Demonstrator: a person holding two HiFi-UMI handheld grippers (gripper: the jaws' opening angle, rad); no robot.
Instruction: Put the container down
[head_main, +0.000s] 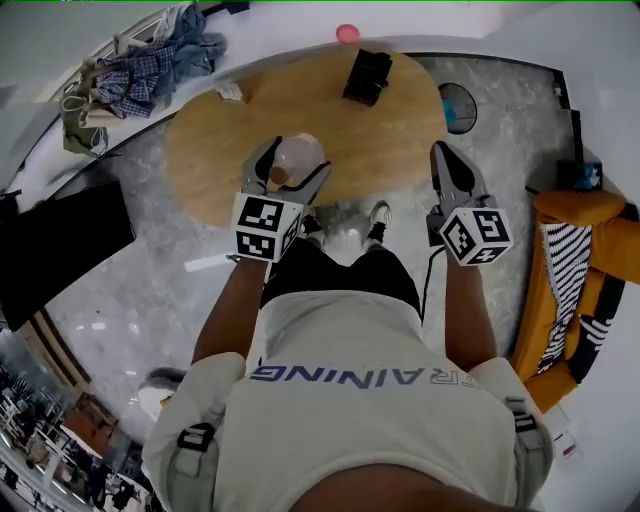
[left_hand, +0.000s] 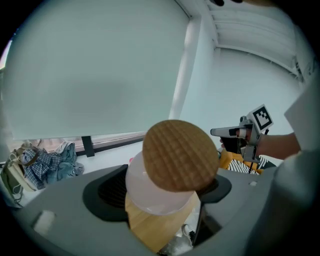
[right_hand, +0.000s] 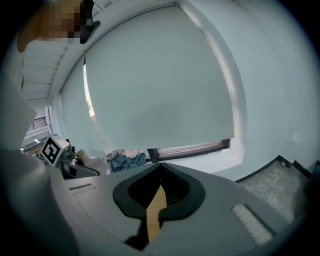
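Note:
A translucent white container (head_main: 297, 158) with a round cork lid (left_hand: 180, 155) sits between the jaws of my left gripper (head_main: 296, 162), which is shut on it. The container hangs tilted over the near edge of the oval wooden table (head_main: 400, 130). In the left gripper view the container (left_hand: 160, 192) fills the gap between the dark pads. My right gripper (head_main: 452, 162) hovers over the table's near right edge, shut with nothing in it; only a thin slit of table shows between its jaws (right_hand: 159, 192).
A black box (head_main: 366, 76) stands at the table's far side and a small white card (head_main: 230, 92) at its left. A pile of clothes (head_main: 150, 60) lies on the ledge beyond. An orange seat (head_main: 580, 280) is at the right, a black panel (head_main: 60, 250) at the left.

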